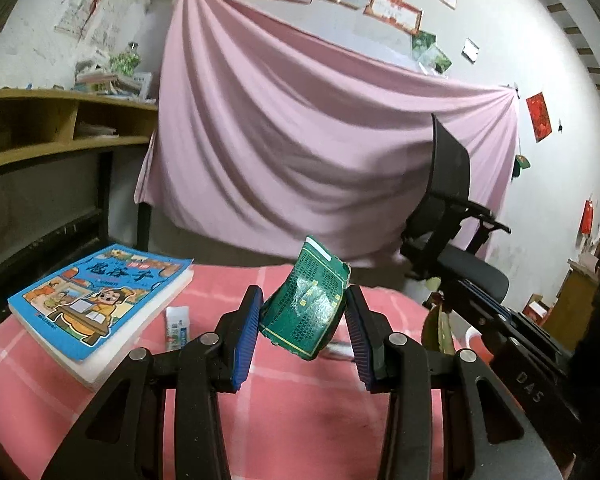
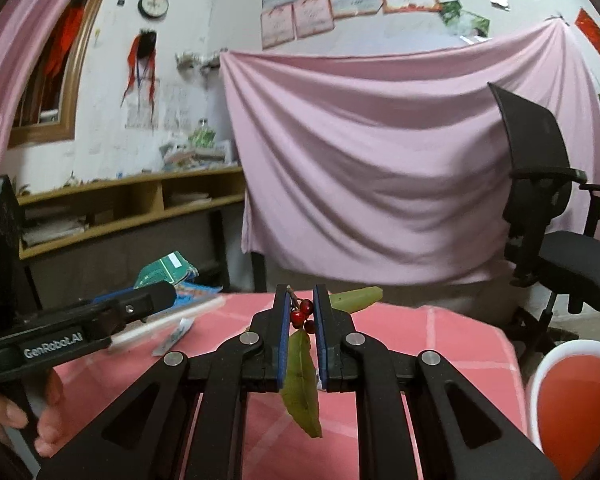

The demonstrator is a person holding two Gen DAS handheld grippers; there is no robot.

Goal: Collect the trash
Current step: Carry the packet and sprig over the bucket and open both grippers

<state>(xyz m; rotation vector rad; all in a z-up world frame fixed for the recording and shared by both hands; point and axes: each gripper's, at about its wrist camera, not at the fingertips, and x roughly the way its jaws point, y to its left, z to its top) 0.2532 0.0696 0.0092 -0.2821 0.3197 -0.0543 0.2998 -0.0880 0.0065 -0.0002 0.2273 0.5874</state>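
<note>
My left gripper (image 1: 304, 300) is shut on a crumpled green packet (image 1: 308, 308), held above the pink checked tablecloth (image 1: 300, 400). In the right wrist view the same green packet (image 2: 168, 268) shows at the left, past the left gripper's black body. My right gripper (image 2: 302, 300) is shut on a twig with red berries (image 2: 302, 314); one green leaf (image 2: 302, 384) hangs down between the fingers and another leaf (image 2: 356, 296) sticks out to the right. In the left wrist view the right gripper's body crosses the right side, its leaf (image 1: 440, 320) showing beside it.
A blue picture book (image 1: 96, 300) lies on the cloth at the left, with a small white sachet (image 1: 177, 326) beside it. A white bin with a red liner (image 2: 572, 392) stands at the right. A black office chair (image 2: 556, 216), a pink hanging sheet (image 1: 320, 128) and wooden shelves (image 1: 60, 128) lie beyond.
</note>
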